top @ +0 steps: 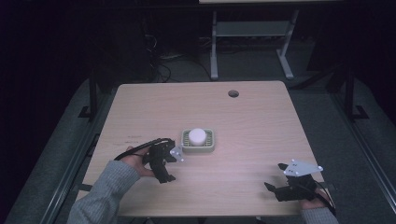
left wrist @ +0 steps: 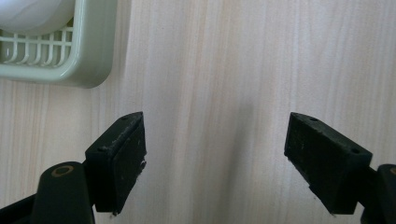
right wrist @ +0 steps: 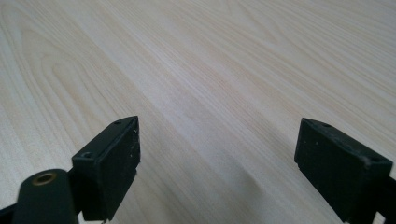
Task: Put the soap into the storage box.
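At the centre of the high view a white soap bar (top: 197,136), probably light, hard and slippery, sits in a pale green slatted dish (top: 211,147) best gripped across its rim, while the left gripper (top: 164,164) and right gripper (top: 276,176) both gape, released.

The high view is dim and grainy, with a bluish-purple cast; its corners and the room behind fall to near black, and only the tabletop (top: 252,121) catches light from overhead. Detail there is soft. Short, faint shadows lie under the left claw (top: 176,167) and the right claw (top: 276,176). The two gripper views are far brighter and evenly lit, the wood grain ahead of each claw crisp. In the left gripper view a soft grey shadow band runs between the jaws. The white object (left wrist: 35,14) up-left of that claw is glaring, almost blown out. The nearest claw parts at the bottom edge look slightly blurred.
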